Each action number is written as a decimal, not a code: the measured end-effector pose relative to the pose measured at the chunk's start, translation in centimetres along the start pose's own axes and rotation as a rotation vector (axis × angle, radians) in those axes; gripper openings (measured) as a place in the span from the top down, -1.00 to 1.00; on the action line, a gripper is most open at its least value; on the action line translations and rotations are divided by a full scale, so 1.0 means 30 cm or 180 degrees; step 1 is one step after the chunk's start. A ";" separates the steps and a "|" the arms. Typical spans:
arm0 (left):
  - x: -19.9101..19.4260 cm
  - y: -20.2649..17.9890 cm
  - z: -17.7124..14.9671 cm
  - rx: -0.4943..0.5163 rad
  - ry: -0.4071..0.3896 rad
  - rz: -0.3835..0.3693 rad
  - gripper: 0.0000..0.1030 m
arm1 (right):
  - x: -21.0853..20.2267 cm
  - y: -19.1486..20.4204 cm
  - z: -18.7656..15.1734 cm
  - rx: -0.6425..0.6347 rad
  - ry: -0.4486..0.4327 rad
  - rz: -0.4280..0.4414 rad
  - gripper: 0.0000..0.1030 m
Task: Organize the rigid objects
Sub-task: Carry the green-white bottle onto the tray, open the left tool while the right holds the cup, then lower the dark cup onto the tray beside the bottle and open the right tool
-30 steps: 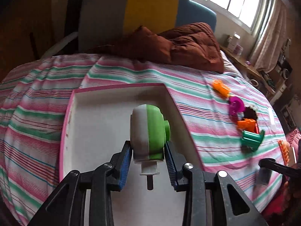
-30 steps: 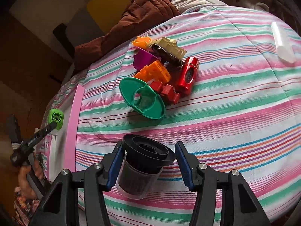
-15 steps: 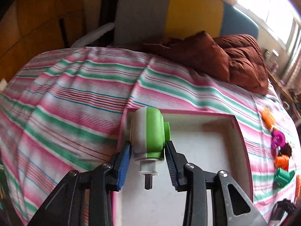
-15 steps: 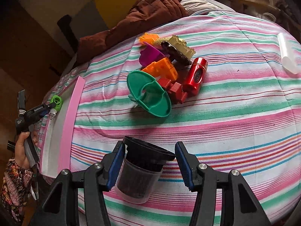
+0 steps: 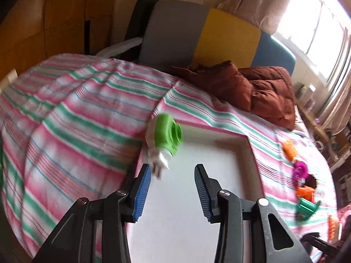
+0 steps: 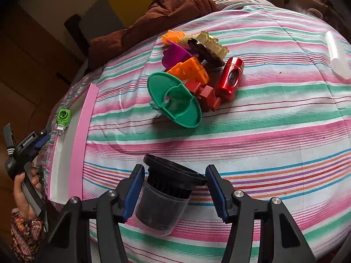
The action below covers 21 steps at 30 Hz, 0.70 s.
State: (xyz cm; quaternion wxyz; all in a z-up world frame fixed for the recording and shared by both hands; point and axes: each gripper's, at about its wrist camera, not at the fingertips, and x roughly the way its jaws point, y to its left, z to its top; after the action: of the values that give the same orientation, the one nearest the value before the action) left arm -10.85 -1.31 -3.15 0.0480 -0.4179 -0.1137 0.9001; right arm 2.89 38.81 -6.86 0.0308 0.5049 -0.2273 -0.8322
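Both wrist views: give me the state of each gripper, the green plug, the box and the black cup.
Left gripper: open, holding nothing.
Green plug: released, blurred, at the box's far-left corner.
Box: open-topped; only the plug seen in it.
Right gripper: open, jaws either side of the cup.
Black cup: tilted, between the jaws.

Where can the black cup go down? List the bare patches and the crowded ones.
Free: the white floor of the pink-rimmed tray, bare except the green plug-in device by its far left corner; also the striped sheet between the green funnel and the right hand-held gripper. Crowded: the toy pile behind the funnel.
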 end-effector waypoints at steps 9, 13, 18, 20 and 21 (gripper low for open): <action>-0.093 -0.064 -0.143 0.0148 0.0101 -0.0337 0.20 | 0.004 0.019 -0.034 0.0057 0.0249 0.0007 -0.49; -0.117 -0.110 -0.177 0.0302 0.0064 -0.0330 0.20 | -0.003 0.030 -0.056 -0.0031 0.0390 -0.0053 -0.48; -0.132 -0.139 -0.191 0.0338 0.0055 -0.0377 0.20 | -0.009 0.075 -0.074 -0.0452 0.0332 -0.0463 0.16; -0.139 -0.147 -0.196 0.0338 0.0044 -0.0400 0.20 | -0.043 0.074 -0.063 -0.0453 0.0187 -0.0416 0.16; -0.143 -0.152 -0.199 0.0343 0.0039 -0.0414 0.20 | -0.062 0.073 -0.057 -0.0447 0.0108 -0.0390 0.16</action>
State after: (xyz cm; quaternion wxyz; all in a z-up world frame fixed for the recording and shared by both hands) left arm -3.54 3.32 -2.57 0.1295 -0.4120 -0.0917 0.8973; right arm 4.86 36.79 -5.09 0.0189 0.5284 -0.1365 -0.8377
